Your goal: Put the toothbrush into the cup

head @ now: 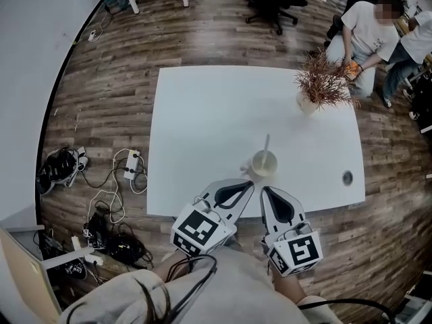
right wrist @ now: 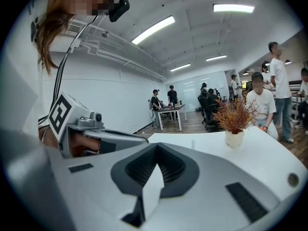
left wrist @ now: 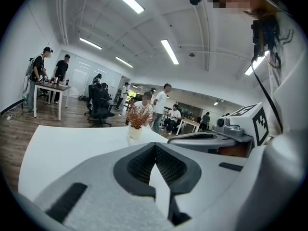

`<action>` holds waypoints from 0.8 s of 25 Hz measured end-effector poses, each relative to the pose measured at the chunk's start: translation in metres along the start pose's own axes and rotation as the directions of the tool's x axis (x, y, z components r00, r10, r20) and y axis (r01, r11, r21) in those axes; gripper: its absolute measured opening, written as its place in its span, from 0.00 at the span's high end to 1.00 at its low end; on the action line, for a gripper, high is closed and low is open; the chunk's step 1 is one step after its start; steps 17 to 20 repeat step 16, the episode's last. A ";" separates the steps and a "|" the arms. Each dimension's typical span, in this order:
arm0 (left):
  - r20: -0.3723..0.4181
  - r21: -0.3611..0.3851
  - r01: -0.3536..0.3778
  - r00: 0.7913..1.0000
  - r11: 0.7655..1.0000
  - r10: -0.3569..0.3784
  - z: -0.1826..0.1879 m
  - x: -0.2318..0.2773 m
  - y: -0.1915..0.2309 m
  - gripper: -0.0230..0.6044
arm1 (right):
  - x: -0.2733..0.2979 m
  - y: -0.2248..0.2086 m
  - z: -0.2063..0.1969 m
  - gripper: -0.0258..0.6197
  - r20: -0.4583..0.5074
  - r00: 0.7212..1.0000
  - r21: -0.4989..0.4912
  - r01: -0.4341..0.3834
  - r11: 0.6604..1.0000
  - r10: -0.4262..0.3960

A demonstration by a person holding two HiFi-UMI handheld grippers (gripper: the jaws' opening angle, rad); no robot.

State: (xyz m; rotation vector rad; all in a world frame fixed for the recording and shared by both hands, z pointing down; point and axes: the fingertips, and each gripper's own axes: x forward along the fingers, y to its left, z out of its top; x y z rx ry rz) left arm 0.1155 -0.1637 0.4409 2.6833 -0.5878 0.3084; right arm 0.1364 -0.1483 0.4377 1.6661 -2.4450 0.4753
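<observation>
A cream cup [head: 264,163] stands on the white table [head: 202,127] near its front edge. A pale toothbrush [head: 266,144] stands in the cup and leans over its far rim. My left gripper [head: 250,184] is shut and holds nothing; its tips point at the cup from just in front and to the left of it. My right gripper [head: 264,191] is also shut and holds nothing, just in front of the cup. In the left gripper view the left gripper [left wrist: 155,147] shows its jaws meeting. In the right gripper view the right gripper [right wrist: 156,147] hides the cup; the toothbrush [right wrist: 192,143] pokes up above it.
A potted dry plant [head: 321,84] stands at the table's far right corner, and a round cable hole [head: 347,177] lies near the front right. Cables and power strips [head: 128,167] lie on the wood floor to the left. People [head: 368,32] sit beyond the table's far right.
</observation>
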 end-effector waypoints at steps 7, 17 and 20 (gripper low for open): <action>0.000 0.000 0.000 1.000 1.000 0.000 0.001 0.000 0.000 0.96 | 0.000 0.000 -0.002 0.93 -0.007 1.000 0.004 0.000 1.000 0.000; 0.000 -0.001 -0.001 1.000 1.000 0.001 0.002 -0.003 0.002 0.96 | 0.002 0.004 -0.002 0.93 -0.012 1.000 0.001 -0.005 1.000 0.005; 0.000 -0.001 -0.001 1.000 1.000 0.001 0.002 -0.003 0.002 0.96 | 0.002 0.004 -0.002 0.93 -0.012 1.000 0.001 -0.005 1.000 0.005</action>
